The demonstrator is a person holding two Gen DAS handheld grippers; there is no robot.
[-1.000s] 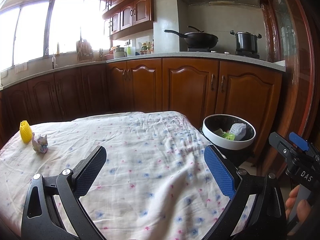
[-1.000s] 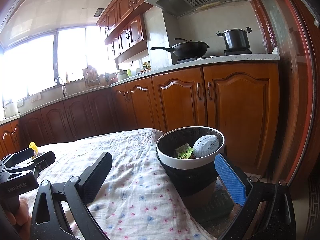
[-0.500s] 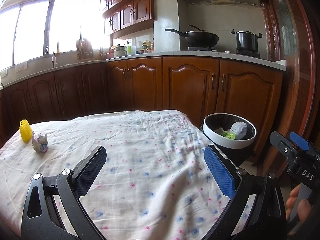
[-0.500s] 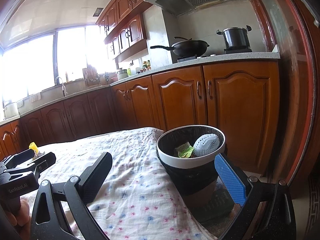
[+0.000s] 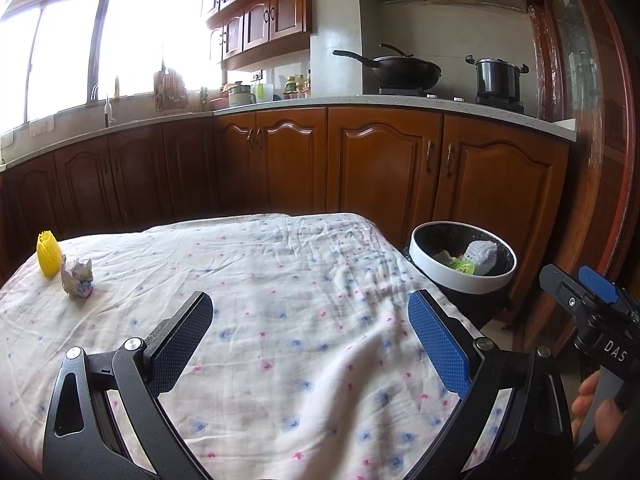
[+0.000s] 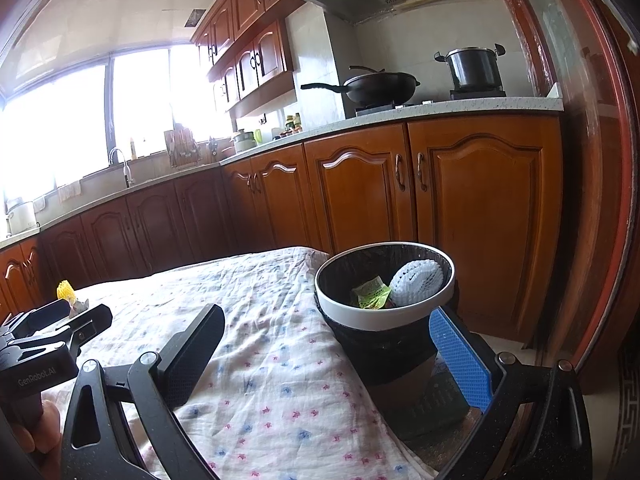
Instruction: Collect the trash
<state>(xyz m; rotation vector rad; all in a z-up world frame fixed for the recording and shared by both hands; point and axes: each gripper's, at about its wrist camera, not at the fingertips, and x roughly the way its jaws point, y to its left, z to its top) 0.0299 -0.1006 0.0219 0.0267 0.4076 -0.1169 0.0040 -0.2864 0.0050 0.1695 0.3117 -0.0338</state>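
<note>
Here the left gripper (image 5: 310, 326) hangs over a table (image 5: 280, 280) draped in a white cloth with pink and blue flowers, its jaws spread wide and nothing between them. The right gripper (image 6: 324, 344) is likewise held wide apart and empty, off the table's right edge, with the bin (image 6: 384, 312) showing between its fingers.

Two pieces of trash lie on the cloth at the far left corner: a yellow net (image 5: 48, 254) standing upright, and a crumpled wrapper (image 5: 78, 278) just beside it, nearer the camera. Whether the two touch cannot be told. Both are well away from either gripper.

The bin stands on the floor just beside the table's right side, black-lined with a white rim. Inside it rest a white net (image 6: 416, 282) and a green wrapper (image 6: 370, 294), the two lying against each other.

A hand (image 5: 596, 412) shows at the lower right of the left view, wrapped around the right gripper's handle. In the right view the left gripper appears at the left edge, partly covering the crumpled wrapper.

Behind the table run brown cabinets (image 5: 380, 168); a wok (image 5: 400, 68) and a pot (image 5: 498, 76) sit on the stove.
</note>
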